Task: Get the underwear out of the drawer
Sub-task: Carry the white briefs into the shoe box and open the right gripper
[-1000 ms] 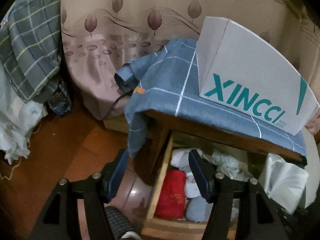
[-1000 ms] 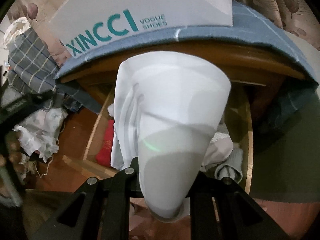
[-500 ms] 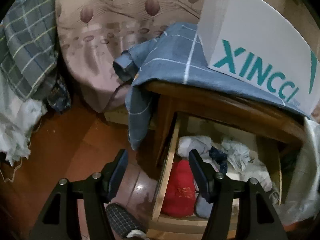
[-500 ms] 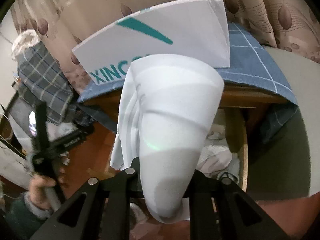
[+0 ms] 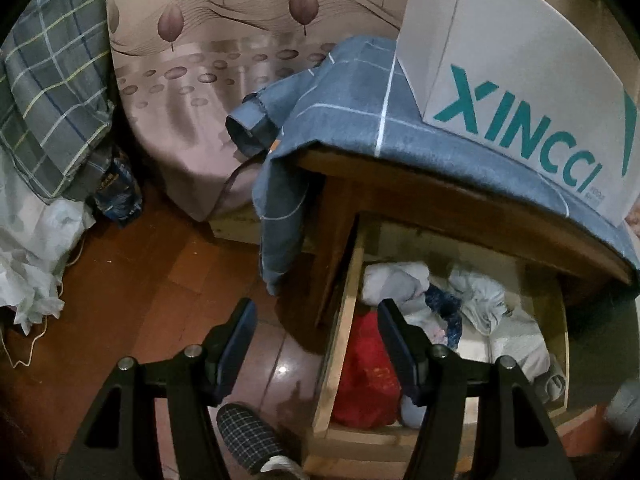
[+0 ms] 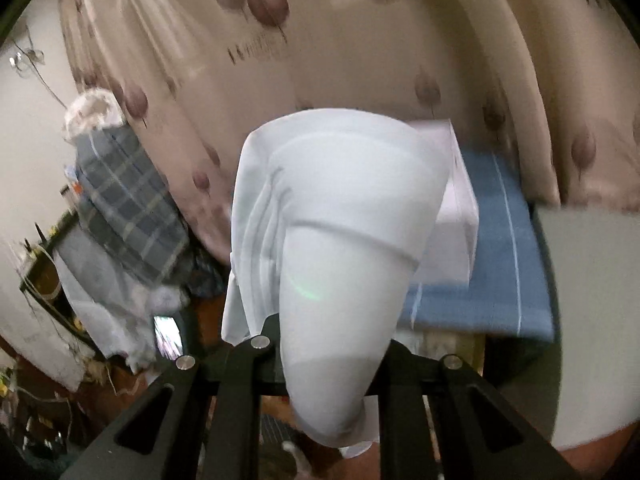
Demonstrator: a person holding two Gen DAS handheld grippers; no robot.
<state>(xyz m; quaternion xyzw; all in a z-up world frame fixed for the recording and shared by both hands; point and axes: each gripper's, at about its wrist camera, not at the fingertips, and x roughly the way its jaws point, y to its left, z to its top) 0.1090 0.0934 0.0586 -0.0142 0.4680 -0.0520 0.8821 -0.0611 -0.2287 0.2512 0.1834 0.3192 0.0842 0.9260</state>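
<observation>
— So, what sits in the drawer point(image 5: 340, 344) under the left tongs point(image 5: 316, 340)?
— Crumpled clothes: a red piece point(image 5: 368, 380) nearest, just beside the right-hand finger, then white bundles point(image 5: 480, 300) and a dark blue scrap point(image 5: 444, 308) farther off. Beyond them a white shoe box point(image 5: 520, 80) stands on a blue checked cloth point(image 5: 352, 100) that covers the cabinet top.
— And those tongs?
— About half open, holding nothing; one finger hangs over the wooden floor point(image 5: 140, 280), the other over the drawer's near corner.
— Where is the underwear?
— In the right tongs point(image 6: 324, 364). They are pinched tight on the pale underwear point(image 6: 340, 240), which stands up in front of them, out of the drawer, hiding part of the curtain point(image 6: 320, 40).
</observation>
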